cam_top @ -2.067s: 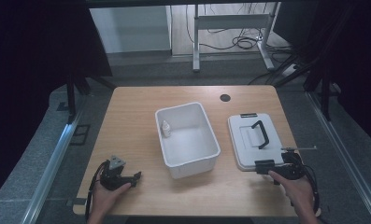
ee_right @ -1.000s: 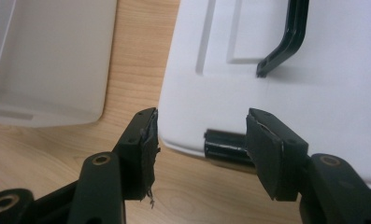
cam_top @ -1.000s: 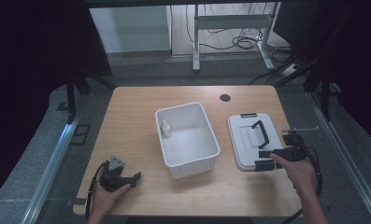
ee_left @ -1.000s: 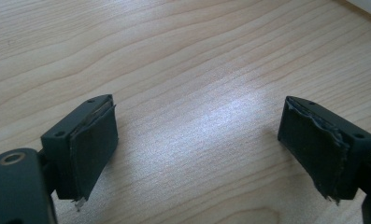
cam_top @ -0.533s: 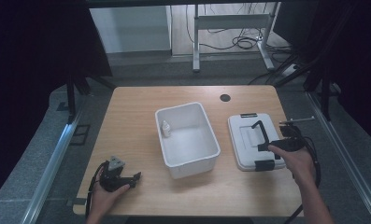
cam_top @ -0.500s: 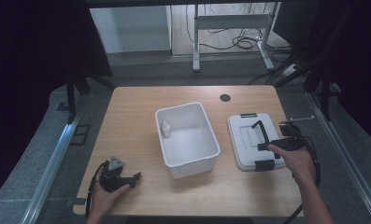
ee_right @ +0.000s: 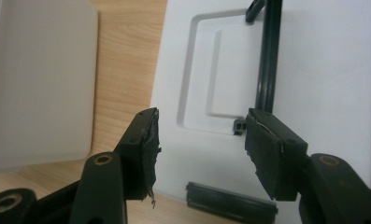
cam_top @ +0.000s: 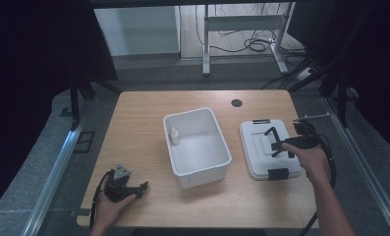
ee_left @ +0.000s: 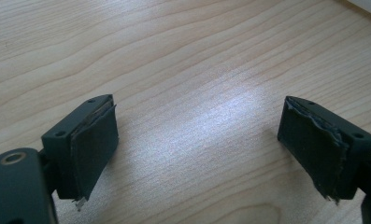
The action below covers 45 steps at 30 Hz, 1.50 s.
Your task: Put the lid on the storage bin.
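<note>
High view: your right gripper (cam_top: pixel 287 145) had moved up from the table's near right corner onto the flat white plastic lid with black carry handle (cam_top: pixel 270 149), which lay near the right edge of the light wooden table (cam_top: pixel 138 128). 2 s before, it sat off the lid's near corner; by this moment it was over the handle (cam_top: pixel 273 139). The open white rectangular plastic bin (cam_top: pixel 196 146) sat mid-table, a small white bottle (cam_top: pixel 174 135) standing inside by its left wall. Your left gripper (cam_top: pixel 127 188) hadn't shifted, parked by the near left corner.

Left gripper view: jaws stood wide apart w/ bare wood between them, holding nothing.

Right gripper view: your jaws were spread, nothing clamped, hanging over the lid's recessed panel. The black handle bar (ee_right: pixel 267 60) ran up just past the right-hand jaw, not between them. A black latch (ee_right: pixel 230 203) showed at the lid's near edge.

Meaning: approach looked done, grasp not yet. You'd prob. need a small sideways shift to straddle the bar before closing, then carry the lid to the bin.
</note>
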Each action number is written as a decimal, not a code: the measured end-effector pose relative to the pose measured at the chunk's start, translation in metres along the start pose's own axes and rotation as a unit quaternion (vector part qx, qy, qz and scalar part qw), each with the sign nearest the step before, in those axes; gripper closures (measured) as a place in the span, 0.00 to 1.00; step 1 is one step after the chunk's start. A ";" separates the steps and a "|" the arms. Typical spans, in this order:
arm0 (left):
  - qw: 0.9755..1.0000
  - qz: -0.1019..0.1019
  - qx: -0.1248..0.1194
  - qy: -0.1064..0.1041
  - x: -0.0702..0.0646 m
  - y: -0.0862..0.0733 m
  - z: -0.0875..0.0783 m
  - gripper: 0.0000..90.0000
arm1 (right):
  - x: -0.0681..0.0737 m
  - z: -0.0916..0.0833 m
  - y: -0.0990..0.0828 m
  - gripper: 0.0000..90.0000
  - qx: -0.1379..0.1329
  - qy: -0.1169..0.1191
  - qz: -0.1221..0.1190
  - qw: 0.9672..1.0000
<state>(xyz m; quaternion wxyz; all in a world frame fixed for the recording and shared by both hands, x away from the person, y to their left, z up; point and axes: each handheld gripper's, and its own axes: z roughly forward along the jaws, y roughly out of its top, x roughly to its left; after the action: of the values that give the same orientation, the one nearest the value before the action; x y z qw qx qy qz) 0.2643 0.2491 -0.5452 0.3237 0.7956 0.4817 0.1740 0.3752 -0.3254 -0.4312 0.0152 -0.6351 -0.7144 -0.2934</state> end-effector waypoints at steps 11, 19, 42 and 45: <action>1.000 0.000 0.000 0.000 0.000 0.000 0.000 0.14 | -0.009 0.003 0.021 0.50 0.013 -0.003 0.015 1.000; 1.000 0.000 0.000 0.000 0.000 0.000 0.000 0.14 | -0.015 0.011 0.035 0.51 0.033 -0.014 0.017 0.999; 1.000 0.000 0.000 0.000 0.000 0.000 0.000 0.14 | -0.029 0.037 0.059 0.70 0.070 -0.047 0.021 0.996; 1.000 0.000 0.000 0.000 0.000 0.000 0.000 0.14 | -0.030 0.040 0.060 0.74 0.077 -0.048 0.023 0.996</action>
<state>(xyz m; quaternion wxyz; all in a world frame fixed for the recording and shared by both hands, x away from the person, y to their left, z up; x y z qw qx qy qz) 0.2640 0.2490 -0.5452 0.3232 0.7958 0.4816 0.1743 0.4500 -0.3337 -0.4522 0.0365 -0.6614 -0.7203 -0.2062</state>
